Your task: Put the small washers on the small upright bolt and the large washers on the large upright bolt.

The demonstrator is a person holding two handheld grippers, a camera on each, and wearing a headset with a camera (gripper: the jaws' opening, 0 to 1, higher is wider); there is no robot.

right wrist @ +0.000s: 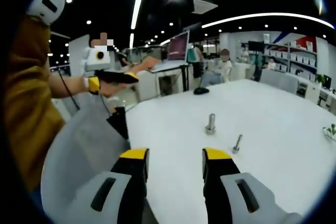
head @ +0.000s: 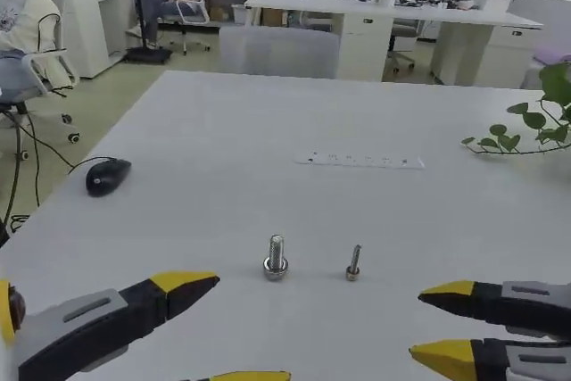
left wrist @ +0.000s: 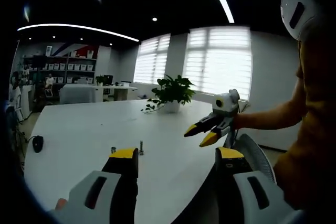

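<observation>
**Bolts upright, both grippers spread wide**

We see the large bolt [head: 276, 258] and small bolt [head: 353, 263] standing apart, side by side, toward our side of the table [head: 268, 122]. Our left gripper [head: 252, 327] and right gripper [head: 417, 321] flank them, jaws parted, holding nothing. Bare tabletop runs back to a mouse [head: 108, 175] and a power strip [head: 359, 160].

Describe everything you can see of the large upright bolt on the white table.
The large bolt looks like silvery metal, short and thick, with a threaded shank pointing up. It stands upright on the white table, near the front middle. A wider shiny ring sits around its base; whether that is a flange or a washer cannot be told. The thinner small bolt stands apart to its right in the head view. Only the table touches it.
</observation>
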